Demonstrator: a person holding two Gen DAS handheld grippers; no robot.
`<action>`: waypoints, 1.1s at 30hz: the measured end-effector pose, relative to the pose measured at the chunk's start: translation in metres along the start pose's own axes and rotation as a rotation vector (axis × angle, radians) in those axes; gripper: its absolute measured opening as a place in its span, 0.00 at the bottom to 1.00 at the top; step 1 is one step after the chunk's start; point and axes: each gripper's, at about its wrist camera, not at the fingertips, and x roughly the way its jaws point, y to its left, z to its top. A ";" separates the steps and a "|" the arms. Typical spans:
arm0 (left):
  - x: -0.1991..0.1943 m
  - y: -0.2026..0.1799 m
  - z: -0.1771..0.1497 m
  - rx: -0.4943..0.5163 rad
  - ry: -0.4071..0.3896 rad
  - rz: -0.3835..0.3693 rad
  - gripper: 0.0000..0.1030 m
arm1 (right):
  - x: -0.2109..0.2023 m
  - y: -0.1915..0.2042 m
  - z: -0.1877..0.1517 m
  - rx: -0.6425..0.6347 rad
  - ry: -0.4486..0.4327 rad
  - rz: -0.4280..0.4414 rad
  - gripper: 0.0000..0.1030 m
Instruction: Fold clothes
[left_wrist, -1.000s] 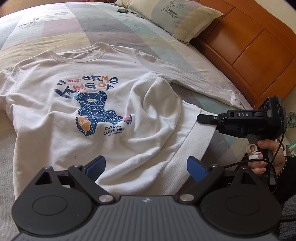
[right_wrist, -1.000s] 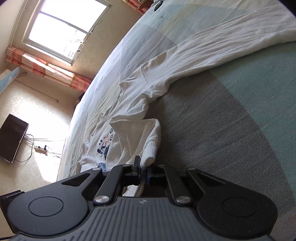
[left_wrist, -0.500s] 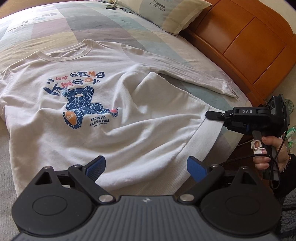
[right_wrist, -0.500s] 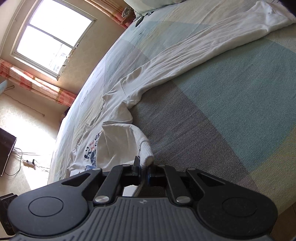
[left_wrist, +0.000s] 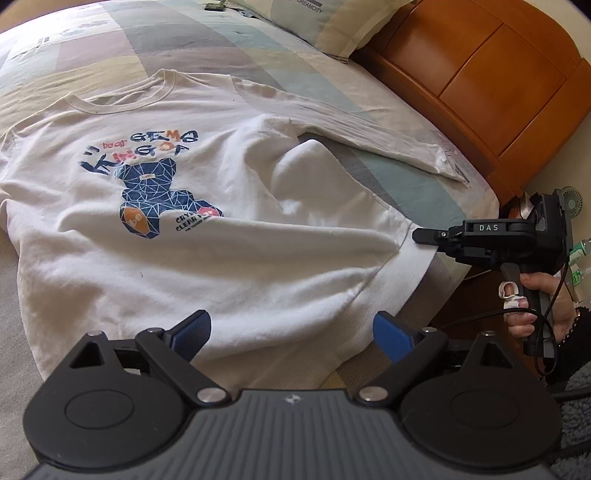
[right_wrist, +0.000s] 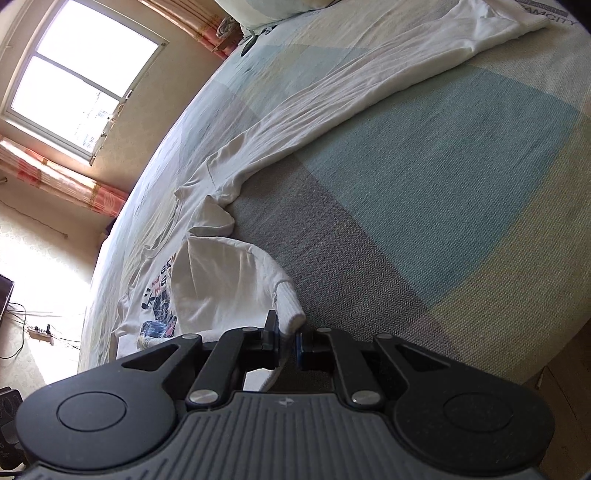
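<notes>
The bed (left_wrist: 110, 48), with its patchwork cover, carries everything; a pillow (left_wrist: 332, 26) lies at the head end by the wooden headboard (left_wrist: 480, 74). A white long-sleeved sweatshirt (left_wrist: 184, 236) lies face up across the bed, its bear print showing, collar toward the far edge and hem at the near edge. One sleeve (left_wrist: 351, 136) stretches flat toward the headboard side. The side panel next to it is rumpled into a raised fold rather than smoothed.

The right claw (right_wrist: 286, 339) sits at the hem corner (right_wrist: 291, 314) near the bed's edge on the headboard side. Its jaws have just been opening; a narrow gap shows between them with the ribbed hem corner lying in it, the pads no longer clearly pressing. The left claw (left_wrist: 291, 332) hovers over the near hem, jaws spread wide, holding nothing.

Judging by this, folding has barely begun: the garment is only being spread out, and sleeves and body remain to be folded.
</notes>
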 end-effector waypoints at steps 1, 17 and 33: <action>0.000 -0.001 0.000 0.000 -0.001 0.001 0.92 | -0.001 0.001 0.001 -0.009 -0.005 -0.016 0.16; 0.012 -0.014 0.001 -0.085 0.031 0.109 0.92 | 0.034 0.068 0.026 -0.361 0.156 0.151 0.87; -0.005 0.026 -0.084 -0.546 -0.036 0.233 0.92 | 0.048 0.053 0.033 -0.471 0.387 0.252 0.92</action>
